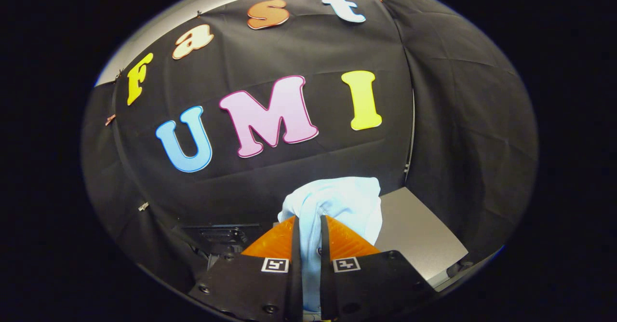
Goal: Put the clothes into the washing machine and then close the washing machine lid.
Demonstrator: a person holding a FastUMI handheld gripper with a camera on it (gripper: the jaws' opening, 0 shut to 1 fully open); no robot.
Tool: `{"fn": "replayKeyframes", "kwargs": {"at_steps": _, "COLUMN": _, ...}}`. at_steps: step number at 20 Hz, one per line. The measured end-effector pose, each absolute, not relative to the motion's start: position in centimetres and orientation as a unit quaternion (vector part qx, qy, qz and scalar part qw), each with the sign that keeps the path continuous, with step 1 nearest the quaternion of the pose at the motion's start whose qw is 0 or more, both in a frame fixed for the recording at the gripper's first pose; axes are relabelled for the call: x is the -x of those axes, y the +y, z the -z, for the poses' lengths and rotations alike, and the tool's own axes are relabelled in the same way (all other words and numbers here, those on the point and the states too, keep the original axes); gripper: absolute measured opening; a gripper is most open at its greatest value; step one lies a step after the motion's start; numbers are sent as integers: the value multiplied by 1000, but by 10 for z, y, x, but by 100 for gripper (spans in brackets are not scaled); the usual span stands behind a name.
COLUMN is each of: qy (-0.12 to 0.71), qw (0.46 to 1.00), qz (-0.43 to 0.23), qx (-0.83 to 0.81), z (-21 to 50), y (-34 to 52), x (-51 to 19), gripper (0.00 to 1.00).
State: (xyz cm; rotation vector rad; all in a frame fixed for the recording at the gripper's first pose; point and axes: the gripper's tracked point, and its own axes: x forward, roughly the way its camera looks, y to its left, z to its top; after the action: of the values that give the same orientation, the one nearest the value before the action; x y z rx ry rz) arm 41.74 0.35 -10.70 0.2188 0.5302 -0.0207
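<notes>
**Cloth in the grip, machine yet to be reached**

Carrying the load high, the gripper (308, 230) has its two fingers drawn close together with a fold of the pale blue garment (337, 201) pinched between them. Both fingers press on the fabric, and the cloth bunches up and billows just beyond the tips, spilling a little to the right. So the clothes are up in the air, held, not yet inside anything.

Look past the cloth: to the right and a bit farther off sits a flat grey panel (414, 230), which may well be the washing machine's lid or top, though I cannot tell for certain from this angle. To the left, low and near the booth wall (458, 119), there is a dark boxy shape (221, 237), too shadowed to name.

By my reading, this is the carry phase, early to midway through the job, with the drop and the lid closing still ahead. The trick now is to keep that pinch firm, because soft fabric can slide out of a narrow grip. The garment should go well over the opening before the fingers part, with no loose end draped over the rim, or the lid may catch on it. A trailing corner is the risk worth watching.
</notes>
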Motion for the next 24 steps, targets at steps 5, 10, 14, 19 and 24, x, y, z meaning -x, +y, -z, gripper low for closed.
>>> {"fn": "replayKeyframes", "kwargs": {"at_steps": 5, "qy": 258, "qw": 958, "qz": -35, "qx": -122, "z": 99, "y": 81, "x": -419, "gripper": 18}}
{"fn": "replayKeyframes", "kwargs": {"at_steps": 10, "qy": 271, "qw": 952, "qz": -87, "qx": -116, "z": 115, "y": 161, "x": -413, "gripper": 19}}
{"fn": "replayKeyframes", "kwargs": {"at_steps": 14, "qy": 290, "qw": 942, "qz": -115, "qx": -121, "z": 144, "y": 213, "x": -414, "gripper": 19}}
{"fn": "replayKeyframes", "kwargs": {"at_steps": 19, "qy": 313, "qw": 932, "qz": -136, "qx": -119, "z": 185, "y": 261, "x": -414, "gripper": 19}}
{"fn": "replayKeyframes", "kwargs": {"at_steps": 24, "qy": 332, "qw": 926, "qz": -137, "qx": -112, "z": 242, "y": 290, "x": -416, "gripper": 19}}
